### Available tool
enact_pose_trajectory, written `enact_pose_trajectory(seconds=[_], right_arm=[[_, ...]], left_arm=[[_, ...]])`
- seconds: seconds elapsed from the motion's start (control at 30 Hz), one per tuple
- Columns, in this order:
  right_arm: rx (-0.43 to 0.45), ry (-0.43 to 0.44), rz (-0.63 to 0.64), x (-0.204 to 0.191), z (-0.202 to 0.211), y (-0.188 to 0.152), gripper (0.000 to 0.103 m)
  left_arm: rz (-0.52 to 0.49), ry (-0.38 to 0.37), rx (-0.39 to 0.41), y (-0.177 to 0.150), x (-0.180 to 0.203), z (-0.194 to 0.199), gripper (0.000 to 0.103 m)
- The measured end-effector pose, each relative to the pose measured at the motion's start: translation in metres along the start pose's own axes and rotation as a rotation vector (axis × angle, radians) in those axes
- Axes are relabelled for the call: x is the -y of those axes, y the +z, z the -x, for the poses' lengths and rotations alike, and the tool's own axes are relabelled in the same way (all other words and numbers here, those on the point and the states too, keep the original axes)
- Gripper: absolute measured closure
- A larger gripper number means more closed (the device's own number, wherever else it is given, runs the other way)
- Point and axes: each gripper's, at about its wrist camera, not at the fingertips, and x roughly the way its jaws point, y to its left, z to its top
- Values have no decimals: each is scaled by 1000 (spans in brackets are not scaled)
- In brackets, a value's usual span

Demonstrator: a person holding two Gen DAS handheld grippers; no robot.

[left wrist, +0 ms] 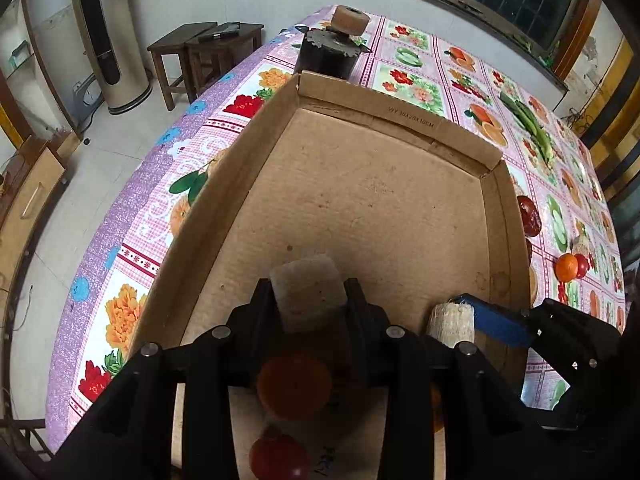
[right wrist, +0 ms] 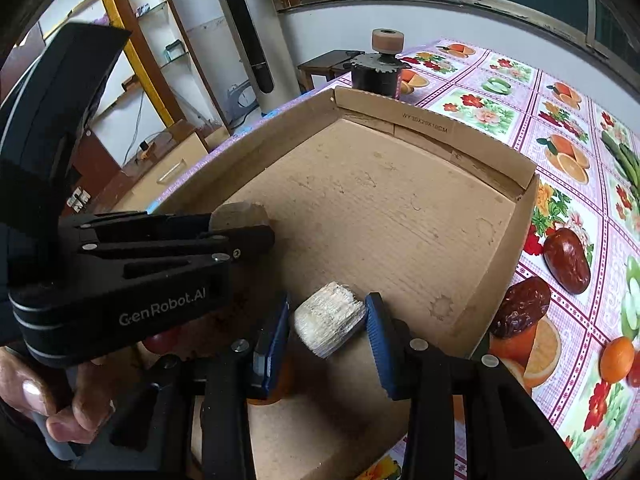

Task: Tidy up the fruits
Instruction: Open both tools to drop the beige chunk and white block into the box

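Note:
An open cardboard box [left wrist: 400,120] lies on the flowered tablecloth. Over its near end my left gripper [left wrist: 308,292] is shut on a grey-brown chunk [left wrist: 308,300], black fingers pressing both of its sides. From the right wrist view, this gripper [right wrist: 260,236] reaches in from the left with the chunk [right wrist: 240,214] at its tip. My right gripper [right wrist: 330,320] is shut on a pale fibrous chunk [right wrist: 330,322] between blue pads [right wrist: 378,340]. That chunk [left wrist: 450,322] shows beside the left gripper. An orange [left wrist: 294,384] and a red fruit [left wrist: 278,456] lie in the box under the left gripper.
Right of the box on the cloth lie two dark red dates [right wrist: 566,260], an orange [right wrist: 616,354] and green cucumbers [left wrist: 528,124]. A dark pot with a tape roll on top [left wrist: 328,56] stands behind the box. Wooden stools [left wrist: 200,52] stand off the table's far left.

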Motion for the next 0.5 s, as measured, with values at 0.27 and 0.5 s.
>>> enact_pose_trajectory(seconds=[0.27,0.5], right_arm=[[15,3,-11,1,10,-2,57],[47,29,-28,3,33,-4,56]], left_arm=[[16,-1,-16,-2,-3,3,59],[33,4,39,-4,-4,21,59]])
